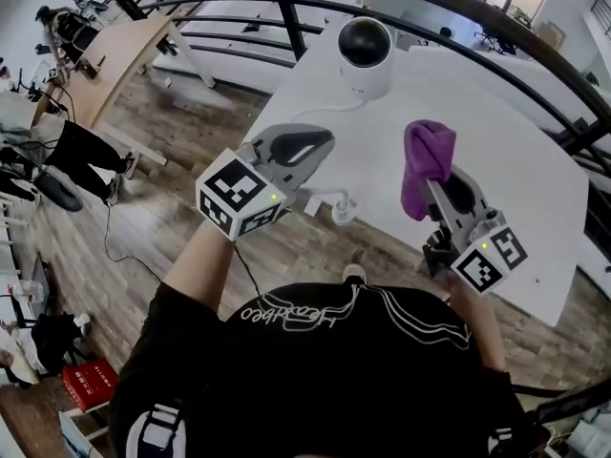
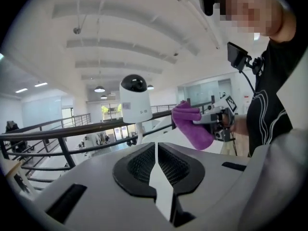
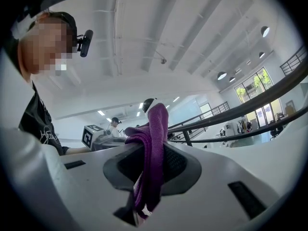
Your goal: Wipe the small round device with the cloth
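a: nearest of all is the person's black shirt (image 1: 325, 370), filling the bottom of the head view. now, where's the device?

b: the small round device (image 1: 365, 57) stands upright at the far side of the white table (image 1: 516, 189), close under the railing (image 1: 286, 12). it has a white body with a black dome on top.

a: and the cloth?

b: the purple cloth (image 1: 427, 165) is up in the air, well short of the device and not touching it. the right gripper (image 1: 434, 187) has its jaws clamped on a fold, with the rest bunched above the tips.

a: the other one?

b: the left gripper (image 1: 317, 145) hovers over the table's near left edge, jaws pressed together on nothing.

a: so which step is this?

b: the approach, i'd judge. the cloth is in hand and the wiping isn't begun. next, the right one needs to carry the cloth forward, lay the bunched part on the dome and rub round it lightly. the device looks light and top-heavy, so the left could steady its base, though it would have to open first.
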`<state>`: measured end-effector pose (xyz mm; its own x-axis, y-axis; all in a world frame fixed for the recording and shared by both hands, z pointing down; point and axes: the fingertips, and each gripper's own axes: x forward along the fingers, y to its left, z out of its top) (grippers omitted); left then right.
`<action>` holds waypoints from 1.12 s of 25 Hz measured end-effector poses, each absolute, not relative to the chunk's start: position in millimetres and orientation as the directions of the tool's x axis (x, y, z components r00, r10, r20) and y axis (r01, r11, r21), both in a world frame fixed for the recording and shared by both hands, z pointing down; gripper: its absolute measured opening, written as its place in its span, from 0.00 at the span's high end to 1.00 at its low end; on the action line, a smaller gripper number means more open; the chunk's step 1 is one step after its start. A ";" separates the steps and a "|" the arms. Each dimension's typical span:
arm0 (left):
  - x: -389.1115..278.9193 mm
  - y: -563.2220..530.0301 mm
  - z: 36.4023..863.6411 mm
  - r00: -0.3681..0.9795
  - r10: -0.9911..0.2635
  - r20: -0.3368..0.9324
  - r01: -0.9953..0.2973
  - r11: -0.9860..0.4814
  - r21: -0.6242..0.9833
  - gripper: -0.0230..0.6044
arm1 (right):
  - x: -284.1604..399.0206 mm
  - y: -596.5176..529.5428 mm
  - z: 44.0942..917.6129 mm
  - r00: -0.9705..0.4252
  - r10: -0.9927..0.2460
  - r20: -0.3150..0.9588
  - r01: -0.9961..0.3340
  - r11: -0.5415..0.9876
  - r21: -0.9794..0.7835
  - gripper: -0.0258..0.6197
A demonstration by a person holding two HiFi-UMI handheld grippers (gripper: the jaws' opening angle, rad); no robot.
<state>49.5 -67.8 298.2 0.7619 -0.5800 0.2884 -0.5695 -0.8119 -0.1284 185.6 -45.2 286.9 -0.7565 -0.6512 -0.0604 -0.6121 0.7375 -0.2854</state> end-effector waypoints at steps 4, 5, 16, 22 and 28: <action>48.6 -104.2 324.0 0.741 -0.552 0.382 -0.530 -0.830 -0.172 0.93 | 188.8 -75.8 291.2 -0.769 -0.638 -0.048 -0.600 0.745 -0.292 0.86; 49.1 -107.6 329.7 0.741 -0.544 0.393 -0.517 -0.836 -0.183 0.88 | 189.2 -77.7 292.7 -0.771 -0.635 -0.048 -0.598 0.748 -0.288 0.86; 56.8 -137.8 370.0 0.735 -0.430 0.524 -0.275 -0.896 -0.350 0.80 | 189.2 -96.5 300.2 -0.727 -0.685 -0.051 -0.642 0.704 -0.303 0.86; 50.0 -158.7 372.5 0.732 -0.370 0.572 -0.182 -0.915 -0.359 0.80 | 184.1 -114.5 289.9 -0.677 -0.734 -0.049 -0.685 0.653 -0.324 0.86; 57.6 -160.7 376.8 0.744 -0.346 0.571 -0.125 -0.912 -0.390 0.86 | 190.1 -116.2 297.6 -0.643 -0.765 -0.043 -0.710 0.615 -0.343 0.86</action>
<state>57.6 -160.7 376.8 0.7441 -0.3461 0.5714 -0.1249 -0.9124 -0.3899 190.1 -116.2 297.6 -0.6426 -0.7650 -0.0430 -0.7096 0.6154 -0.3432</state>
